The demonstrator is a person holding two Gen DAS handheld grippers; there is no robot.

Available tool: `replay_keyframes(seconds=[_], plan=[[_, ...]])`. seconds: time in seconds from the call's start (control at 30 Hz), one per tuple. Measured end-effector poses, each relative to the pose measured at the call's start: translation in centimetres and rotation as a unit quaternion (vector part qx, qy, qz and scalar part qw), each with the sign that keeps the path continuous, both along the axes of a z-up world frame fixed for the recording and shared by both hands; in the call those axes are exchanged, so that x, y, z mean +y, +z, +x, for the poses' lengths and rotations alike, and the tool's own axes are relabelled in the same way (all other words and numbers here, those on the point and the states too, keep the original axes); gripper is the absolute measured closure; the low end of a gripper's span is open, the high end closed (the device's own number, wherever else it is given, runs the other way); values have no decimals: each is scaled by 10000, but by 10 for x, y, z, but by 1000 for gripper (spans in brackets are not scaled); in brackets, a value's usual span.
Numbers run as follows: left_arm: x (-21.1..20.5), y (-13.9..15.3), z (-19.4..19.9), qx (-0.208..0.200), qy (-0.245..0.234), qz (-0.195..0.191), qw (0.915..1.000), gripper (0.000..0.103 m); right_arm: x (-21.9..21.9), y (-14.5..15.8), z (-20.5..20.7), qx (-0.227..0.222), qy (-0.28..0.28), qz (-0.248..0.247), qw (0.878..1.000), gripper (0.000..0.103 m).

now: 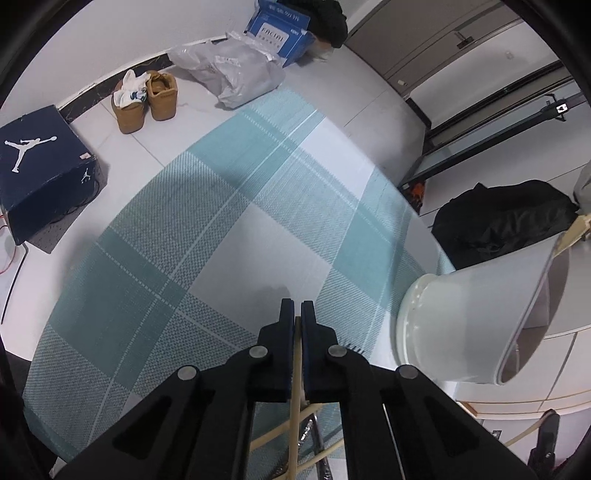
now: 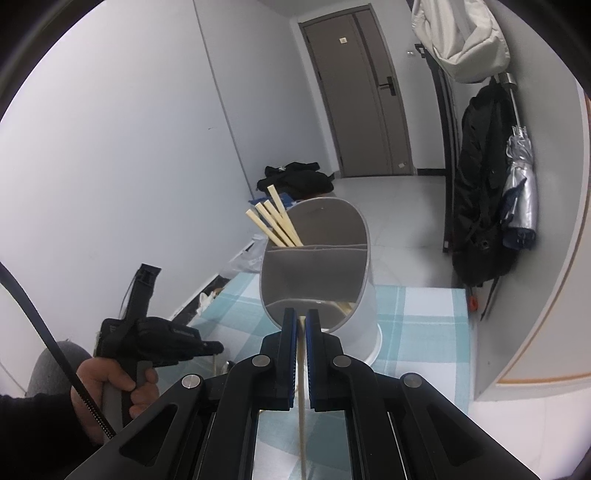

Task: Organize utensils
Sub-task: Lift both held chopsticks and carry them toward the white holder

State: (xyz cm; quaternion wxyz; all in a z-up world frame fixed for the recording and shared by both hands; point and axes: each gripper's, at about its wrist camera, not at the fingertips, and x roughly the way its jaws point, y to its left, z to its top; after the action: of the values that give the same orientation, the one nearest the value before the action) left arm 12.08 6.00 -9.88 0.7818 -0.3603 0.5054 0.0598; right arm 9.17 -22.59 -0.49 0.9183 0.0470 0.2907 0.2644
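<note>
In the left wrist view my left gripper [image 1: 297, 306] is shut on a pale wooden chopstick [image 1: 294, 413] that runs back between its black fingers, low over the teal checked placemat [image 1: 221, 221]. More chopsticks [image 1: 275, 434] lie crossed beneath it. The white utensil holder [image 1: 461, 314] stands to its right. In the right wrist view my right gripper [image 2: 301, 314] is shut on another chopstick [image 2: 302, 413], right in front of the holder [image 2: 317, 266]. Several chopsticks [image 2: 275, 221] stand in the holder's far compartment. The left gripper [image 2: 216, 347] shows at lower left, held by a hand [image 2: 110, 384].
On the floor beyond the table lie a dark shoe box [image 1: 44, 166], tan shoes [image 1: 144, 99], a plastic bag [image 1: 229, 70], a blue carton [image 1: 280, 29] and a black bag [image 1: 498, 221]. A backpack [image 2: 480, 203] and umbrella [image 2: 521, 192] hang at right.
</note>
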Motion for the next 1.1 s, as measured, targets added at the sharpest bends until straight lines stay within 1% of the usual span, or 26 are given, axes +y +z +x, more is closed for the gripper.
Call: replay_keyframes(seconds=[0.2, 0.33, 0.47, 0.63, 0.73, 0.8, 0.97, 1.1], plan=[[4, 16, -8, -327, 128, 117, 9993, 103, 3, 5, -6, -85, -11, -62, 9999, 99], [3, 28, -11, -550, 27, 207, 9983, 103, 2, 6, -7, -76, -14, -13, 10000, 99], [-7, 51, -18, -920, -187, 495, 9943, 103, 0, 8, -9, -77, -47, 26, 10000, 99], [-28, 85, -32, -1477, -596, 907, 9831, 103, -4, 8, -9, -18, -157, 115, 9998, 99], [-40, 96, -38, -1680, -925, 975, 9766, 103, -3, 9, -12, -39, -167, 103, 9998, 99], [-48, 104, -45, -1810, -1106, 1142, 9706, 103, -2, 11, -14, -76, -173, 85, 9998, 99], [-64, 116, -53, -1945, -1475, 1426, 9592, 103, -2, 15, -18, -147, -216, 131, 9996, 99], [-78, 125, -56, -1987, -1877, 1643, 9478, 103, -4, 18, -22, -179, -214, 197, 9994, 99]])
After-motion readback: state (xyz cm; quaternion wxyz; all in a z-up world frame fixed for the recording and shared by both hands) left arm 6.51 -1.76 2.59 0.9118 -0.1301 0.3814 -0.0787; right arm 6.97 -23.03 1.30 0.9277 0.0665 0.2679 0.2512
